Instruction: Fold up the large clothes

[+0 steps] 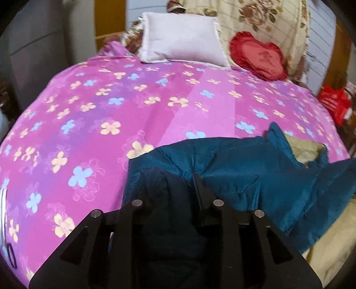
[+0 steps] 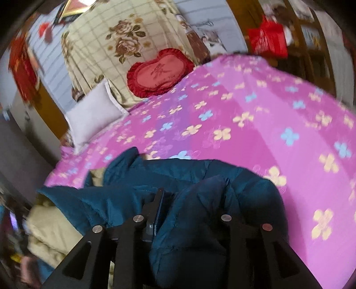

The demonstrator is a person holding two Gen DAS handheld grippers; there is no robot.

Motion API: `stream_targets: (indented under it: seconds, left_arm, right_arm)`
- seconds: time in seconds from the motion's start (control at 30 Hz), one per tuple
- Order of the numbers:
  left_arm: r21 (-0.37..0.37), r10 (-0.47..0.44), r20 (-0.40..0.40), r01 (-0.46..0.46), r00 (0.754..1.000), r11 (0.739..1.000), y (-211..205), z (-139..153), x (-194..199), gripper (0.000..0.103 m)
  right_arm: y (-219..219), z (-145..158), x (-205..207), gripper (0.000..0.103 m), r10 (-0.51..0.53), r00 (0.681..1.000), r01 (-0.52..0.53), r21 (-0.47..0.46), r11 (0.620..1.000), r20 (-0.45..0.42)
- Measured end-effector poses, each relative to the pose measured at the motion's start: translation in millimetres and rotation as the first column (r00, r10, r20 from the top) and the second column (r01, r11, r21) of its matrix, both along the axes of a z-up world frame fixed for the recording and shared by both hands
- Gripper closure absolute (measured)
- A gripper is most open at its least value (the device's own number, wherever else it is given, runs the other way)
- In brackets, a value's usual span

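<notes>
Pink bedding with yellow and blue flowers covers the bed (image 1: 155, 106) that fills both of my views, smooth and flat. At its far end I see a pale grey pillow (image 1: 182, 42), a red heart cushion (image 1: 258, 57) with a frilled edge, and a cream quilt (image 1: 255, 20) printed with brown roses standing behind them.

My left view alone shows a grey cabinet (image 1: 35, 51) off the far left. My right view alone shows red hangings (image 2: 22, 64) on the far-left wall; the red bag (image 2: 269, 40) by the wooden shelves shows in both.

On the near edge of the bed lies the jacket (image 1: 244, 173), teal, quilted with stitched seams and a slight sheen, its beige lining (image 1: 307, 149) showing where it falls open. It is crumpled, not yet folded.

A dark fold of jacket sits bunched between the fingers of the left tool (image 1: 173, 189), whose jaws stand narrow. I cannot tell if the pads press it. The right tool (image 2: 191, 200) is likewise narrow, with a puffy fold of jacket filling the gap between its fingers and hiding the right one; whether it grips, I cannot tell.
</notes>
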State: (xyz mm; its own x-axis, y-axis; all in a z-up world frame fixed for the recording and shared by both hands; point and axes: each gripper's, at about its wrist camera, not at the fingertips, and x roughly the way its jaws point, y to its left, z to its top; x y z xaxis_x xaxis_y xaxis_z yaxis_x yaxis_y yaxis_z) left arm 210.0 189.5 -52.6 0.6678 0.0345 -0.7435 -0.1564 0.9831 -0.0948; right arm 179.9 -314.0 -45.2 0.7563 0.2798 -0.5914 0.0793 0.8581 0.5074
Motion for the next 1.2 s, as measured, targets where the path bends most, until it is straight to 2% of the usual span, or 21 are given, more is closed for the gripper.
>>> stream_targets:
  seconds: [0.1, 0.17, 0.2, 0.23, 0.3, 0.37, 0.43, 0.5, 0.6, 0.7, 0.77, 0.83, 0.93, 1.07, 1.1, 1.2]
  left_arm:
    - [-0.055, -0.039, 0.018, 0.040, 0.999, 0.998, 11, 15, -11, 0.070]
    - [-0.095, -0.047, 0.060, 0.053, 0.997, 0.994, 22, 28, -26, 0.055]
    - [-0.096, -0.036, 0.084, 0.044, 0.996, 0.994, 28, 35, -35, 0.036]
    - [-0.092, -0.020, 0.115, 0.031, 0.993, 0.995, 34, 43, -46, 0.025]
    - [-0.091, -0.012, 0.158, 0.027, 0.987, 0.995, 44, 51, -63, 0.025]
    - [-0.073, 0.003, 0.171, 0.009, 0.985, 0.997, 50, 56, -81, 0.025]
    - [-0.050, -0.002, 0.170, 0.011, 0.986, 0.999, 46, 56, -104, 0.025]
    - [-0.035, -0.022, 0.170, 0.028, 0.985, 0.999, 37, 53, -123, 0.025]
    - [-0.018, -0.061, 0.162, 0.065, 0.985, 0.998, 12, 42, -151, 0.025]
    - [-0.009, -0.136, 0.118, 0.138, 0.984, 0.990, -20, 26, -162, 0.025]
    - [0.022, -0.180, 0.095, 0.179, 0.979, 0.984, -39, 21, -154, 0.025]
    - [0.071, -0.182, 0.097, 0.176, 0.979, 0.982, -55, 27, -137, 0.025]
    - [0.073, -0.176, 0.111, 0.169, 0.978, 0.983, -68, 44, -104, 0.025]
    - [0.102, -0.151, 0.112, 0.140, 0.982, 0.985, -73, 58, -47, 0.025]
    - [0.096, -0.139, 0.117, 0.128, 0.983, 0.987, -70, 60, -32, 0.025]
    - [0.104, -0.075, 0.096, 0.065, 0.993, 0.992, -59, 57, 7, 0.025]
  right_arm:
    - [-25, 5, -21, 0.067, -0.006, 0.999, -0.002, 0.220, 0.976, 0.038]
    - [-34, 10, -38, 0.062, -0.014, 0.998, -0.007, 0.293, 0.956, 0.068]
    - [-38, 13, -50, 0.057, -0.025, 0.996, -0.002, 0.303, 0.953, 0.085]
    - [-40, 17, -56, 0.051, -0.033, 0.995, 0.004, 0.298, 0.955, 0.092]
    - [-43, 25, -79, 0.041, -0.030, 0.992, -0.005, 0.269, 0.963, 0.126]
    - [-43, 33, -94, 0.040, -0.014, 0.988, -0.021, 0.226, 0.974, 0.151]
    - [-38, 40, -108, 0.040, 0.008, 0.986, -0.033, 0.144, 0.989, 0.168]
    - [-23, 47, -116, 0.040, 0.062, 0.984, -0.061, -0.008, 0.998, 0.166]
    - [4, 46, -117, 0.040, 0.150, 0.980, -0.124, -0.190, 0.974, 0.128]
    - [22, 35, -109, 0.040, 0.166, 0.984, -0.145, -0.272, 0.951, 0.056]
    - [28, 29, -101, 0.040, 0.172, 0.985, -0.155, -0.285, 0.946, 0.035]
    - [35, 28, -88, 0.040, 0.169, 0.985, -0.154, -0.298, 0.942, 0.023]
    - [45, 31, -61, 0.040, 0.165, 0.986, -0.158, -0.281, 0.947, 0.003]
    - [56, 31, -10, 0.039, 0.125, 0.989, -0.140, -0.263, 0.955, -0.075]
    - [54, 32, 3, 0.035, 0.106, 0.992, -0.121, -0.245, 0.962, -0.073]
    - [45, 27, 29, 0.012, 0.051, 0.995, -0.065, -0.188, 0.980, -0.081]
